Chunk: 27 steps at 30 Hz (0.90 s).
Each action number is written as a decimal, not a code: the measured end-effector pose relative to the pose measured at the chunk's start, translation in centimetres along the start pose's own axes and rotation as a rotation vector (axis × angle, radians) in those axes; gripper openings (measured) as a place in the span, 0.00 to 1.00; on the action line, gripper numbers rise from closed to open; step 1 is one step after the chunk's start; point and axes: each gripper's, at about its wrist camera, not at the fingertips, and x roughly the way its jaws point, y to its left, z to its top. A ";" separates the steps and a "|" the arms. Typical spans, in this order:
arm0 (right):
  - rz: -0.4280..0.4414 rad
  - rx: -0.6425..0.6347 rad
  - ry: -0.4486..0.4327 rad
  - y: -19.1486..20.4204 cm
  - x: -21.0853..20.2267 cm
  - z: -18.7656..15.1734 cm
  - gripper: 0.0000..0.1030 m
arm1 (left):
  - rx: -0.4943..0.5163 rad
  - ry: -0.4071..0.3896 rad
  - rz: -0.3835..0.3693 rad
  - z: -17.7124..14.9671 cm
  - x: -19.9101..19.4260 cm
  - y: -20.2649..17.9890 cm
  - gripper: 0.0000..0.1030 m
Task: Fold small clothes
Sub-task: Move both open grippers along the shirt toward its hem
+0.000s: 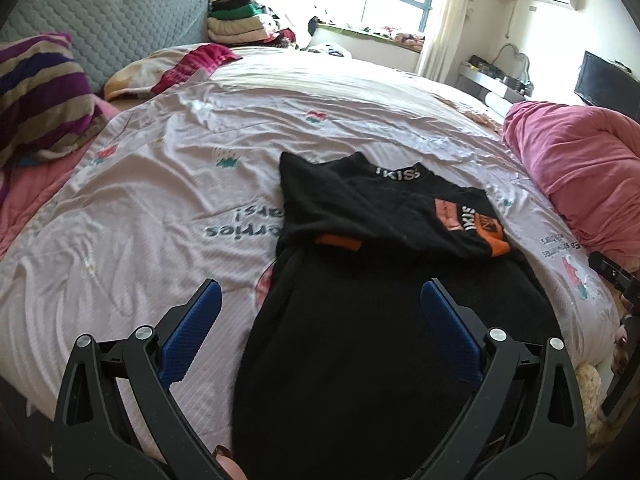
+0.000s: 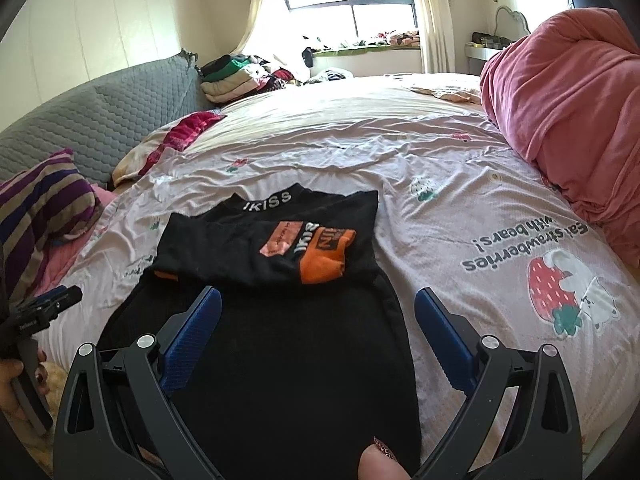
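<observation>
A small black top lies flat on the bed, collar away from me, with white lettering on the collar. Both sleeves are folded across its chest; their orange cuffs show. My left gripper hovers open above the garment's lower left part, one blue pad over the sheet and the other over the cloth. My right gripper hovers open over the lower right part, nothing between its fingers. The left gripper also shows at the left edge of the right wrist view.
The bed sheet is pale pink with strawberry prints. A rolled pink duvet lies on the right. A striped pillow and grey headboard are on the left. Folded clothes are stacked at the far side.
</observation>
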 end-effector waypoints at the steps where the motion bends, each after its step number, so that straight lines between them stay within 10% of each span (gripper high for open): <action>1: 0.001 0.001 0.002 -0.1 -0.1 -0.2 0.94 | -0.002 0.002 0.003 -0.1 -0.1 0.1 0.91; 27: -0.020 -0.036 0.092 -1.8 -1.5 -5.7 0.94 | 0.050 0.094 0.115 -4.7 -0.9 1.0 0.91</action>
